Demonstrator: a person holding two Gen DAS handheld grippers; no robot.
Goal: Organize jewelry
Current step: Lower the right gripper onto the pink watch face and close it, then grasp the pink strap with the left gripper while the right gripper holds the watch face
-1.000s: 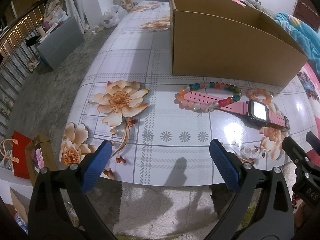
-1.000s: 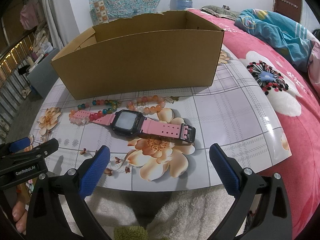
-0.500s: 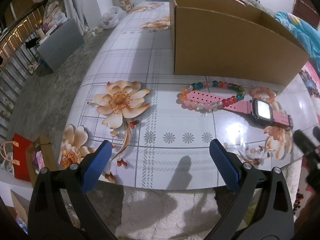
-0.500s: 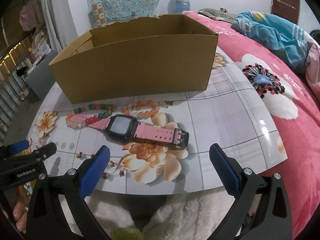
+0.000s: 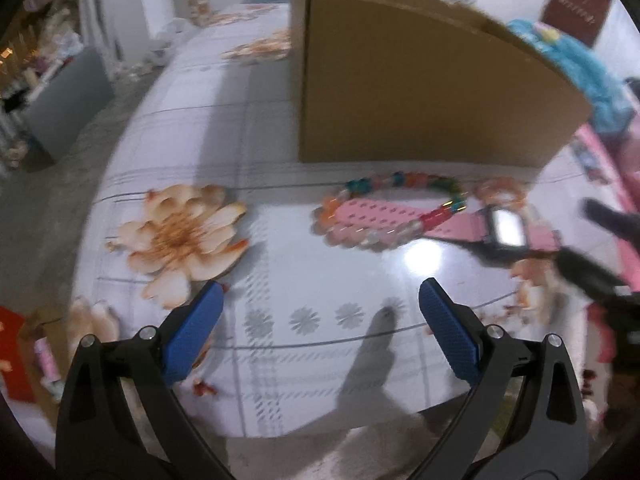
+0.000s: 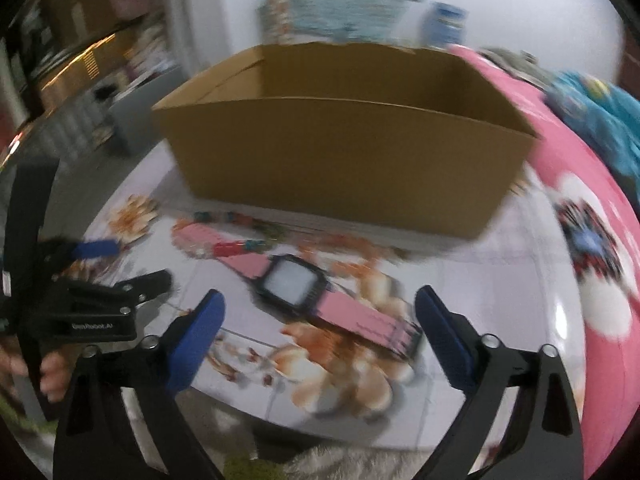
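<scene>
A pink watch (image 6: 296, 284) with a black case lies on the floral table (image 5: 280, 264) in front of an open cardboard box (image 6: 344, 152). It also shows in the left wrist view (image 5: 502, 230). A multicoloured bead bracelet (image 5: 400, 182) loops around the watch's strap end. A peach bead bracelet (image 5: 502, 192) lies to its right. My left gripper (image 5: 318, 334) is open and empty over the table's near edge. My right gripper (image 6: 318, 330) is open and empty, just short of the watch.
The box (image 5: 420, 92) stands behind the jewelry. A pink floral bedspread (image 6: 600, 264) and a blue blanket (image 6: 600, 120) lie to the right. The left gripper's body (image 6: 100, 312) shows at the right wrist view's left. Floor clutter lies beyond the table's left edge.
Both grippers have moved forward toward the jewelry, and the views are motion-blurred. The right gripper now sits closer to the watch. Both stay open.
</scene>
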